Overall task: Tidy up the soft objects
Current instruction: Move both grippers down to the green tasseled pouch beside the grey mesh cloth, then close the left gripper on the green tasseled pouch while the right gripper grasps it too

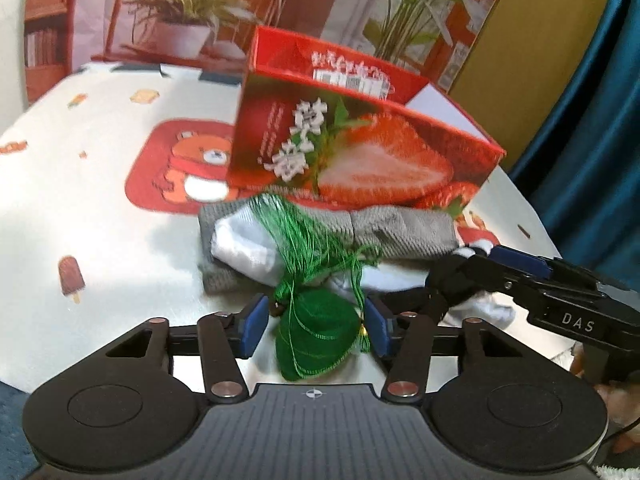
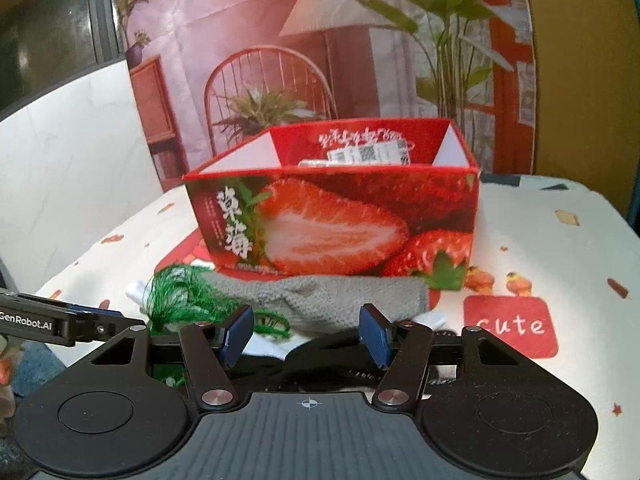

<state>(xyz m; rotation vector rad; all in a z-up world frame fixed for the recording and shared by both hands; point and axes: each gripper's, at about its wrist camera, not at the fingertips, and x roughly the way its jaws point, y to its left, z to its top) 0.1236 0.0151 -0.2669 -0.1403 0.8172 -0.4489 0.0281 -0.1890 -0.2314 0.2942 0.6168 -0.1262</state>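
Observation:
A green mesh pouch (image 1: 318, 338) with a long green tassel (image 1: 304, 236) lies on the tablecloth between the blue pads of my left gripper (image 1: 316, 320). The jaws stand open, with the pads close to the pouch's sides. Just beyond lie a grey knitted cloth (image 1: 404, 232) and a white cloth (image 1: 244, 244), in front of the open red strawberry box (image 1: 360, 152). My right gripper (image 2: 306, 332) straddles a black cloth (image 2: 320, 354) that spreads under it; its pads do not visibly press on it. It reaches in from the right in the left wrist view (image 1: 460, 280).
The strawberry box (image 2: 332, 220) stands mid-table behind the grey cloth (image 2: 352, 296). The cartoon-print tablecloth (image 2: 560, 260) has a red "cute" patch (image 2: 510, 326) at the right. A printed room backdrop (image 2: 280, 40) hangs behind. A blue curtain (image 1: 592, 140) hangs at the right.

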